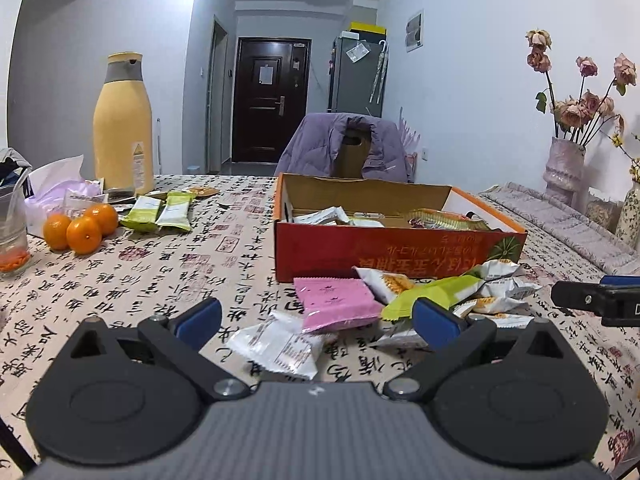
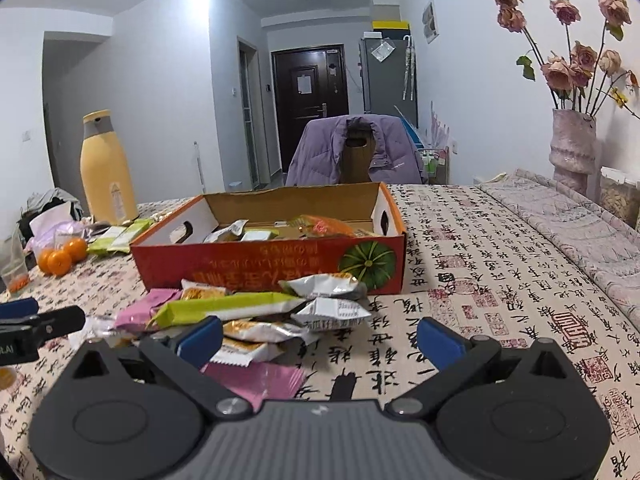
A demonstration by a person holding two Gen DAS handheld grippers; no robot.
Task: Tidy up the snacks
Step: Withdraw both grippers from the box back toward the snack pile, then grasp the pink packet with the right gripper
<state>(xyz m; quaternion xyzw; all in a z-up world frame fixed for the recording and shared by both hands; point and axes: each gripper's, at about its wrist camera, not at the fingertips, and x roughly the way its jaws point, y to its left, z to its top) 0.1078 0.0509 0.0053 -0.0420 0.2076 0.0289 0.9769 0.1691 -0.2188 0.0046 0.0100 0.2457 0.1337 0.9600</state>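
Note:
An open orange cardboard box (image 1: 340, 252) (image 2: 256, 268) holds several snack packets. In front of it lies a loose pile: a pink packet (image 1: 336, 304) (image 2: 142, 312), a green bar (image 1: 436, 294) (image 2: 228, 306), a white packet (image 1: 280, 346), and silver-and-orange packets (image 1: 496, 284) (image 2: 328, 284). My left gripper (image 1: 318, 320) is open, low over the table, with the white and pink packets between its blue fingers. My right gripper (image 2: 320, 340) is open too, at the right edge of the pile, over another pink packet (image 2: 260, 380). Each gripper shows at the other view's edge.
Two more green bars (image 1: 158, 212), three oranges (image 1: 80, 228), a tall yellow bottle (image 1: 122, 124), a tissue pack and a plastic cup (image 1: 12, 236) stand at the left. A chair with a purple jacket (image 1: 344, 144) is behind the table. A flower vase (image 2: 572, 148) and folded cloth (image 2: 576, 228) lie right.

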